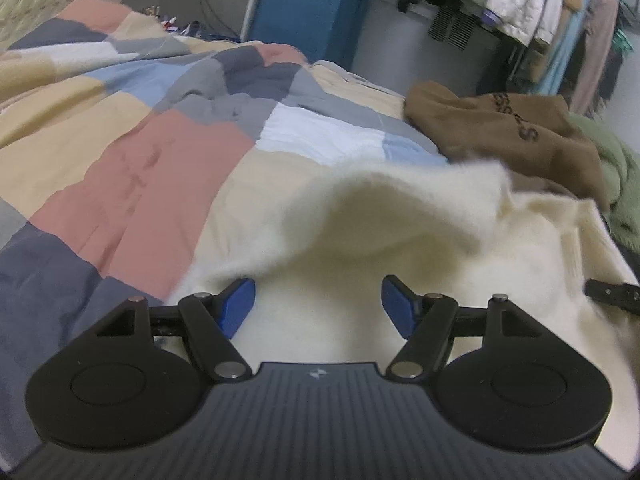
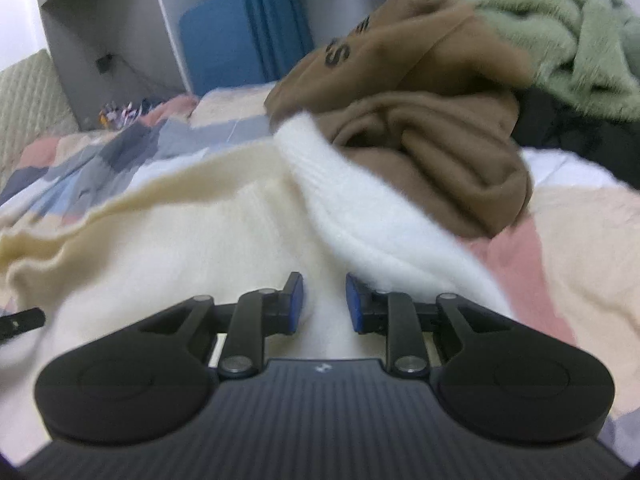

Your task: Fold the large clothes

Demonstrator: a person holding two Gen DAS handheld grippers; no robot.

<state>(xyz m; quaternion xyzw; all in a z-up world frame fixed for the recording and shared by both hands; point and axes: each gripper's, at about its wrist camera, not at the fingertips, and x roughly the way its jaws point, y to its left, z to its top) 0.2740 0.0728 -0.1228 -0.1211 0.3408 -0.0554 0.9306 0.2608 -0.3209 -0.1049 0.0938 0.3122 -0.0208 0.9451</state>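
Note:
A fluffy cream sweater (image 1: 360, 232) lies on the patchwork bed cover (image 1: 132, 152); part of it is raised in a blurred fold. My left gripper (image 1: 318, 300) is open wide just above the sweater, nothing between its blue pads (image 1: 240, 304). In the right wrist view the same cream sweater (image 2: 224, 220) spreads below my right gripper (image 2: 323, 300), whose jaws stand partly open with a narrow gap over the fabric; they hold nothing that I can see. A white sleeve or edge (image 2: 360, 216) runs toward the brown garment.
A brown hoodie with dark lettering (image 2: 420, 112) and a green fuzzy garment (image 2: 568, 32) are piled at the bed's right side. A blue chair (image 1: 300, 4) and a clothes rack (image 1: 540, 0) stand beyond the bed. The other gripper's tip (image 1: 612, 290) shows at the right.

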